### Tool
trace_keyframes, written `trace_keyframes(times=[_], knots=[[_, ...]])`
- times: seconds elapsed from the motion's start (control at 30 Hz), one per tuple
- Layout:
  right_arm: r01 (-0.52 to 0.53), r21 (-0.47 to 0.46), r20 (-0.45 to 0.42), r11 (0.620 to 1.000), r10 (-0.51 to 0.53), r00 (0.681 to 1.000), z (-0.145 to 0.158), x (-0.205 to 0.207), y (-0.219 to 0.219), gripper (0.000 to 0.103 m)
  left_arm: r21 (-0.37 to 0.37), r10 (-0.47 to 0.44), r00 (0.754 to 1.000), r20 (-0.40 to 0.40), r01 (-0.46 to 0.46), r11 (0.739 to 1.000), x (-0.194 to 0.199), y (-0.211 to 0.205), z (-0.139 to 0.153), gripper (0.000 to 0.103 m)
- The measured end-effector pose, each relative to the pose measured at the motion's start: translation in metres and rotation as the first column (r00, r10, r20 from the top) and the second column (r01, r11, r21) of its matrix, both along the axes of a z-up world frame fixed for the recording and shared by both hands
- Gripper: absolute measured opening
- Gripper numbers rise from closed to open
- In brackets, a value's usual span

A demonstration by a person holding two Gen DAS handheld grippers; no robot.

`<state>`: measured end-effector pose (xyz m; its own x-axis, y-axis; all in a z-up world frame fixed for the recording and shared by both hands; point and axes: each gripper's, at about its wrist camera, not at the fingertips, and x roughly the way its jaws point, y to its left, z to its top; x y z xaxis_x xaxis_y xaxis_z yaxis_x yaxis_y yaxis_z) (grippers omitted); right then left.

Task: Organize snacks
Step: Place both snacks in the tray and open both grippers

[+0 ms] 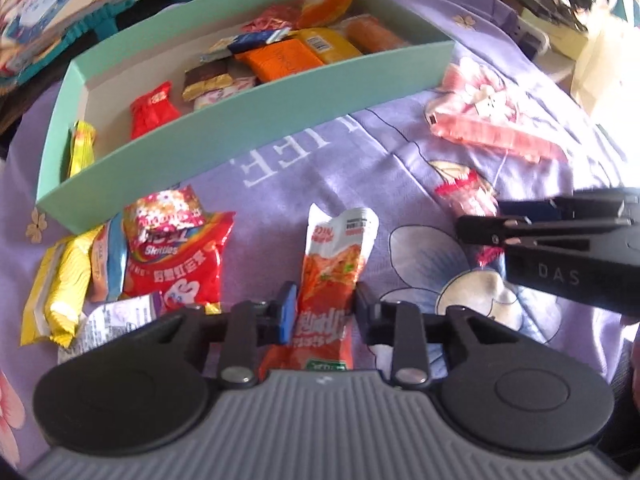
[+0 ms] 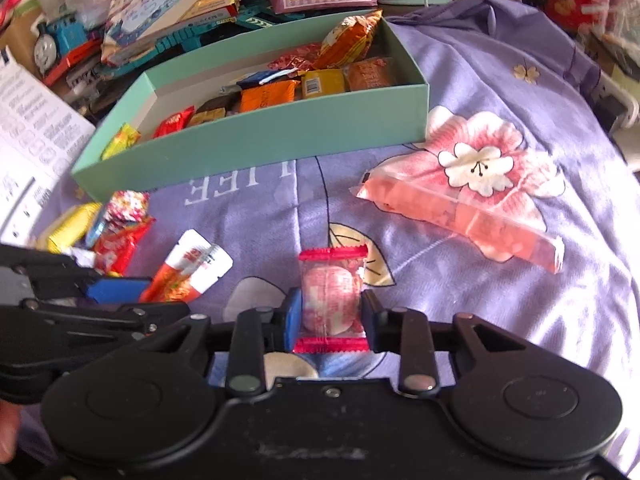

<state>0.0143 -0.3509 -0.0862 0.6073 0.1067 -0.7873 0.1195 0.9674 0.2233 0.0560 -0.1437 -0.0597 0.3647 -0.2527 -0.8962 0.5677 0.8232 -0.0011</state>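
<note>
Far left on the purple flowered bedspread (image 2: 460, 52) lay a loose heap of packets not yet sorted: a yellow bar (image 1: 56, 292), a red Skittles bag (image 1: 176, 264) and a small floral-print packet (image 1: 164, 208) on top of it.

Next over, the left gripper (image 1: 324, 312) had its jaws narrowed onto an orange sachet (image 1: 332, 276), pads pressing both sides of its lower half. The sachet's white top stuck out past the fingertips. It appeared still to lie on the cloth.

Beside it, the right gripper (image 2: 330, 316) was pinched on a clear candy wrapper with red crimped ends (image 2: 332, 300), a pale round sweet inside. Pads touched both sides.

To the right, a long pink packet (image 2: 464, 216) lay apart, untouched.

Behind everything stood the mint-green box (image 2: 280, 140), open, already holding a number of wrapped snacks, mostly toward its right end; the left end had bare floor.

Judgement: pick-up step, both hands gripping at once. Next move calls for lifting both items clear of the cloth, carrying them forward over the box's near wall, and releasing inside. The sachet is floppy and held low, so it may droop and catch on the rim.
</note>
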Motion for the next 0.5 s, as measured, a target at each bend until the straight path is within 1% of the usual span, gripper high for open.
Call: trace_keyframes(times=[0.1,0.2,0.37,0.5], knots=[[0.009,0.021,0.001,1.0,-0.009,1.0,0.006,-0.001,-0.002,0.03,-0.052,0.038,0.999,-0.015,-0.039,0.998,0.006,0.011,0.01,0.029],[0.013,0.041,0.015,0.999,-0.013,1.0,0.017,0.0,-0.003,0.03,-0.109,0.072,0.997,-0.01,-0.073,0.991,0.013,0.023,0.027,0.029],[-0.009,0.07,0.052,0.998,0.006,0.999,0.043,0.015,0.004,0.03,-0.187,0.13,0.991,0.034,-0.121,0.975,0.027,0.045,0.06,0.029],[-0.055,0.078,0.101,0.995,0.047,0.994,0.07,0.038,0.018,0.03,-0.235,0.193,0.978,0.075,-0.17,0.957,0.049,0.068,0.086,0.029]])
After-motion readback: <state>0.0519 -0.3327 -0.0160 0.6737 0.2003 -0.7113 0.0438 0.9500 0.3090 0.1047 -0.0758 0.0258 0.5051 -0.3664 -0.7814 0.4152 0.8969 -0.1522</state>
